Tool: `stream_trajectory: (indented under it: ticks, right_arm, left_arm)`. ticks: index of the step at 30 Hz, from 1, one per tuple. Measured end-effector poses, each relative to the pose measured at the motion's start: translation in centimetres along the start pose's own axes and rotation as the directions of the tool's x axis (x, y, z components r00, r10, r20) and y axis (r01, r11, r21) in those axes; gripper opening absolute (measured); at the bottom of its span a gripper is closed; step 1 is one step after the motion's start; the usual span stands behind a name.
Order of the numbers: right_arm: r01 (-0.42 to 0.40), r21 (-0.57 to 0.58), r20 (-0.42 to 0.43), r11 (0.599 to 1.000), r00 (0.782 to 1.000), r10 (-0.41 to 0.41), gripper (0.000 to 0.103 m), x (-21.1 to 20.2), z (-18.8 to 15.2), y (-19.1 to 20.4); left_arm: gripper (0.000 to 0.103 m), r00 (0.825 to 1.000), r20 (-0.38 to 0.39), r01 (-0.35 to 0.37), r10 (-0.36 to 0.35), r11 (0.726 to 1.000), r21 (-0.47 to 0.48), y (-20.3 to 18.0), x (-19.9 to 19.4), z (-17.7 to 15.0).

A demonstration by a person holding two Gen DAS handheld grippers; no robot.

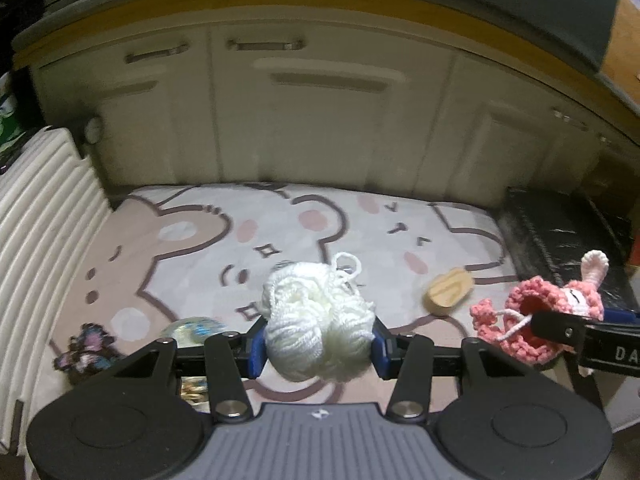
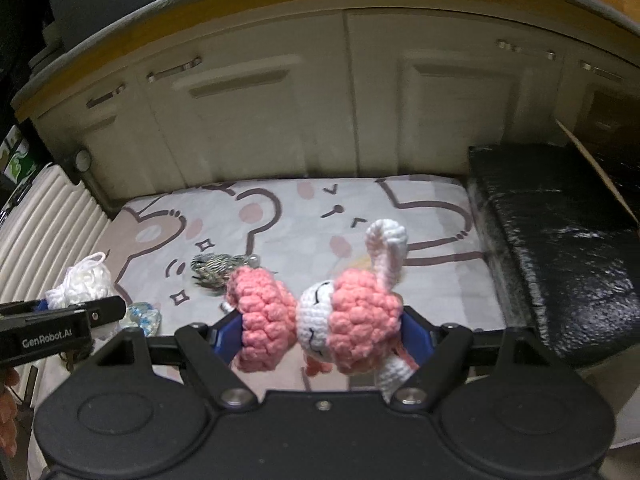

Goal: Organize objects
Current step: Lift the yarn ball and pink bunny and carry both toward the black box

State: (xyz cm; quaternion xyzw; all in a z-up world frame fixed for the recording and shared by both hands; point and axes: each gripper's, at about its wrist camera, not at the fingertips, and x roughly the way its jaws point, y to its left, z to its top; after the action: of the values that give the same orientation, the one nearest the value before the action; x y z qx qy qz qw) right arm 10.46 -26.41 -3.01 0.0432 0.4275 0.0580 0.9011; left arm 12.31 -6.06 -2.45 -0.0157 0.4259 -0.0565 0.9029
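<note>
My left gripper (image 1: 318, 346) is shut on a bundle of white yarn (image 1: 316, 320), which bulges above and below the blue pads, lifted over the cartoon bear mat (image 1: 192, 248). In the right wrist view, my right gripper (image 2: 322, 338) is shut on a pink and white crochet bunny (image 2: 340, 320), one ear sticking up. That bunny (image 1: 552, 312) and the right gripper's finger show at the right edge of the left wrist view. The white yarn (image 2: 84, 284) and the left gripper's finger appear at the left of the right wrist view.
On the mat lie a wooden piece (image 1: 450, 290), a clear bluish object (image 1: 192, 330), a dark floral item (image 1: 86, 350) and a striped grey object (image 2: 218, 270). A black cushion (image 2: 560, 248) borders the right, white ribbed fabric (image 1: 44, 232) the left, cream cabinet doors (image 1: 320, 120) behind.
</note>
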Motion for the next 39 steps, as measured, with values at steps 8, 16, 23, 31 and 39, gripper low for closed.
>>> stream_trajectory:
  ticks: [8, 16, 23, 31, 39]
  right_arm:
    - [0.051, 0.08, 0.008, 0.996, 0.999, -0.051, 0.081, -0.8, -0.6, -4.9]
    - [0.1, 0.152, -0.023, 0.983, 0.995, -0.097, 0.081, -0.5, -1.4, -9.1]
    - [0.117, 0.174, -0.09, 0.978, 0.991, -0.102, 0.081, 1.2, -2.4, -11.1]
    - [0.105, 0.25, -0.148, 0.963, 0.987, -0.069, 0.081, 3.5, -3.2, -12.8]
    - [0.103, 0.205, -0.192, 0.973, 0.979, -0.063, 0.081, 6.0, -2.9, -12.3]
  left_arm:
    - [0.05, 0.995, -0.017, 0.095, -0.094, 0.993, 0.067, -4.5, 0.4, -0.1]
    - [0.05, 0.98, -0.062, 0.197, -0.191, 0.973, 0.12, -8.6, 1.1, -0.7]
    - [0.05, 0.963, -0.109, 0.265, -0.247, 0.942, 0.205, -11.8, 1.8, -1.6]
    - [0.05, 0.943, -0.19, 0.318, -0.273, 0.907, 0.275, -14.2, 3.5, -2.7]
    - [0.05, 0.9, -0.29, 0.403, -0.326, 0.875, 0.267, -15.5, 5.2, -3.6]
